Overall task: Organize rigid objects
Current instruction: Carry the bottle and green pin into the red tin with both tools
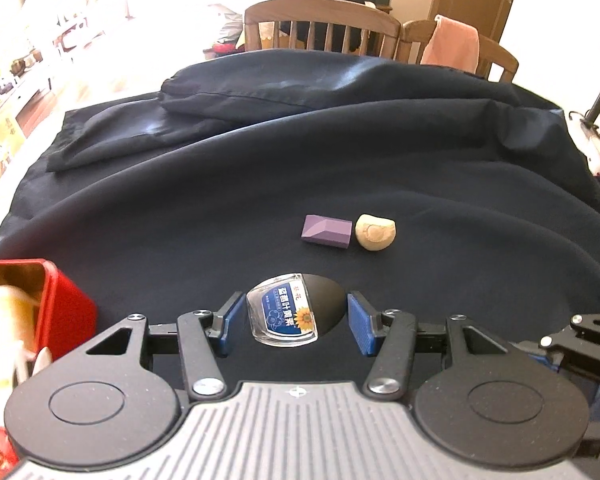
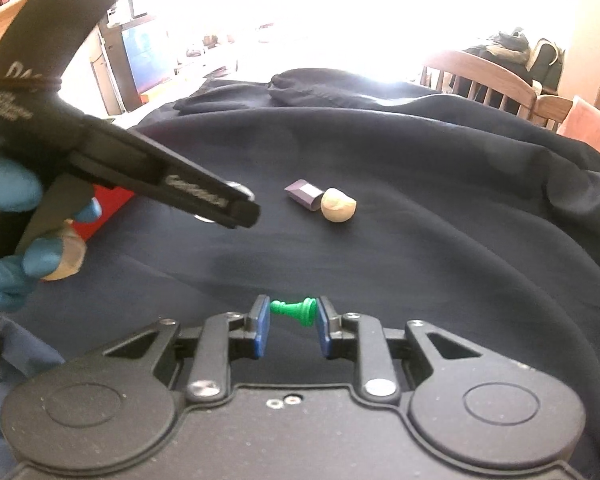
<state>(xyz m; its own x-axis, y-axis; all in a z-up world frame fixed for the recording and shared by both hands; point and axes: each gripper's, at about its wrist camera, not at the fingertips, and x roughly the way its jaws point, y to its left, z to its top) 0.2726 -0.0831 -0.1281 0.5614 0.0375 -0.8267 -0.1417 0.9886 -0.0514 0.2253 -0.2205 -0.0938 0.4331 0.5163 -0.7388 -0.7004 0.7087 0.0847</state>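
Note:
My left gripper [image 1: 296, 320] is shut on a small glass jar [image 1: 282, 312] with a blue label and a black lid. The jar lies sideways between the blue pads, above the dark cloth. My right gripper [image 2: 292, 320] is shut on a green chess pawn [image 2: 296, 308], held sideways between its pads. A purple block [image 1: 327, 231] and a beige shell-like piece [image 1: 376, 232] lie touching each other on the cloth further out. The purple block [image 2: 304, 194] and the beige piece [image 2: 338, 210] also appear in the right wrist view.
A red tin [image 1: 64, 304] with things in it stands at the left, by the left gripper. A blue-gloved hand [image 2: 8, 192] holds the other tool's black body [image 2: 160, 176]. Dark blue cloth [image 1: 260, 184] covers the table and bunches at the back. Wooden chairs [image 1: 320, 20] stand behind.

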